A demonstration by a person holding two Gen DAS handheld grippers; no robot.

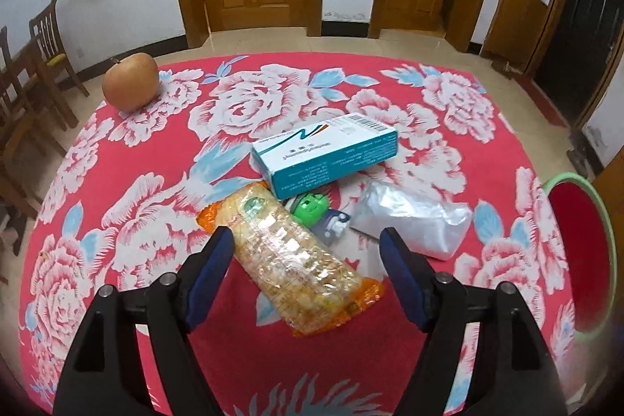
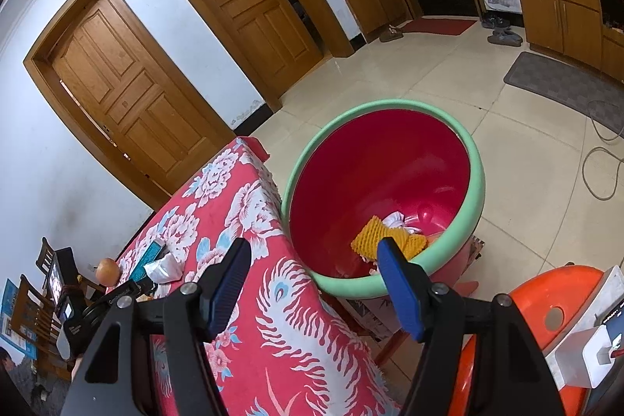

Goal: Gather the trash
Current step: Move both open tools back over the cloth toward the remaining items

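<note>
A table draped in a red cloth with big white and pink flowers fills most of the left wrist view, and just beside its far corner stands a red basin with a pale green rim — seen from the right wrist view it already holds a yellow ribbed wrapper and some crumpled white scraps at its bottom. On the cloth, a clear snack wrapper with orange ends lies slantwise near the front edge, a teal and white carton rests just behind it, and a crumpled clear plastic bag lies to the right of both. An apple sits well apart at the far left corner, and a small green toy figure is tucked between wrapper, carton and bag. The left gripper hangs over the snack wrapper with its blue-padded fingers spread to either side, not pressing on it. The right gripper hovers above the table's edge and the basin, its fingers apart — nothing between them.
</note>
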